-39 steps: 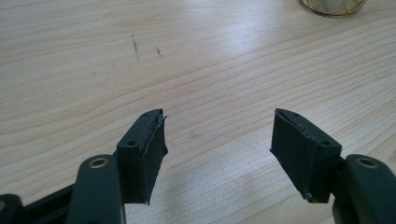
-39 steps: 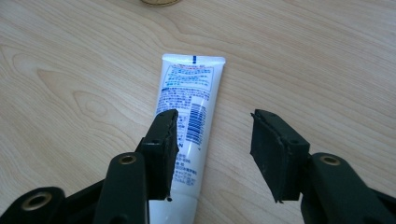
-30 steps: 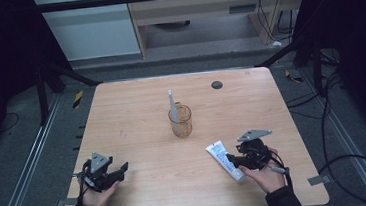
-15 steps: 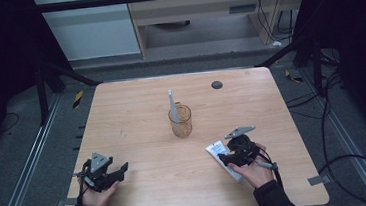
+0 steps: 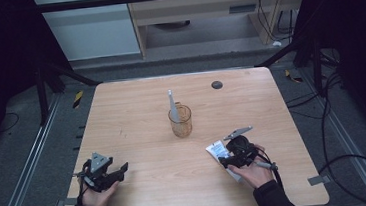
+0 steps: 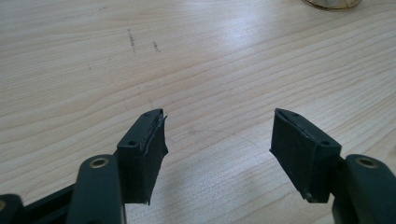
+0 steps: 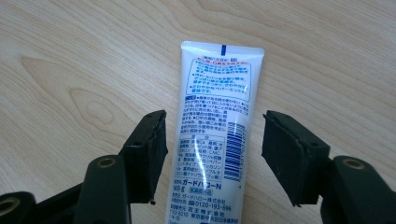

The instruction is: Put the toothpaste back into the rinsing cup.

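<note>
Now a person is reaching for a tube on a wooden table.
The right gripper, having moved forward since a second ago, is straddling the flat-lying toothpaste tube, jaws apart; the left gripper is resting open; a likely grasp is nearing.

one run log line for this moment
right gripper: open, straddling toothpaste tube | left gripper: open, nothing between jaws | cup: mid-table
</note>
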Demonstrator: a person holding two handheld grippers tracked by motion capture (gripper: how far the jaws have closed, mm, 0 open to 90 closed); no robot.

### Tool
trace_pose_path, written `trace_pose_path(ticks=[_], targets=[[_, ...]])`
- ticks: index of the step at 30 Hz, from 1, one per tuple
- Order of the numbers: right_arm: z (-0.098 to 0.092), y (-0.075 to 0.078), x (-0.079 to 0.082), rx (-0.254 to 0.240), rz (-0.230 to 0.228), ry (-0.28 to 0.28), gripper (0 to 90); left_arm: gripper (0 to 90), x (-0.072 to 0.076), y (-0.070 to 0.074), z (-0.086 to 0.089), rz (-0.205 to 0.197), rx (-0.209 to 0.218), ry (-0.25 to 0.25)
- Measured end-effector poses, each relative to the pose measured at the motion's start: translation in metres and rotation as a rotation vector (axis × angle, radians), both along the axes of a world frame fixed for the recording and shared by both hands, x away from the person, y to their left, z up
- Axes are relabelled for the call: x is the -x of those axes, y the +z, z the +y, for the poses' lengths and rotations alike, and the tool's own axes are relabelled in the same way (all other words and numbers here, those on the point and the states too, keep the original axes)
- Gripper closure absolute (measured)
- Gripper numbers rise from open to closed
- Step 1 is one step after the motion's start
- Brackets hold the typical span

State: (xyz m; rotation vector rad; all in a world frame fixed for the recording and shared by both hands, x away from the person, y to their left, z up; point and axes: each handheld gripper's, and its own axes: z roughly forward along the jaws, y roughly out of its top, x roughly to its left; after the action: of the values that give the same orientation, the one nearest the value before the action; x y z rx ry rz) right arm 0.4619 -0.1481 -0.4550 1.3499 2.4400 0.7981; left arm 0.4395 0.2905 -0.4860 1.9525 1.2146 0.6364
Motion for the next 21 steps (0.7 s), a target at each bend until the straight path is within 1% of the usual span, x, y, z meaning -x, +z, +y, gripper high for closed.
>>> trace_pose_path(ticks=[13,17,21], targets=[[0.002,-0.006,-0.002,0.028,0.063,0.008,41.0,34.3,0.0,-0.001,-0.001,0.005,-0.007,-0.003],[0.003,-0.009,-0.004,0.035,0.078,0.012,41.1,34.2,-0.001,-0.001,-0.001,0.009,-0.009,-0.003],[0.003,-0.01,-0.004,0.037,0.083,0.011,42.0,34.2,-0.001,-0.001,-0.001,0.011,-0.009,-0.005]])
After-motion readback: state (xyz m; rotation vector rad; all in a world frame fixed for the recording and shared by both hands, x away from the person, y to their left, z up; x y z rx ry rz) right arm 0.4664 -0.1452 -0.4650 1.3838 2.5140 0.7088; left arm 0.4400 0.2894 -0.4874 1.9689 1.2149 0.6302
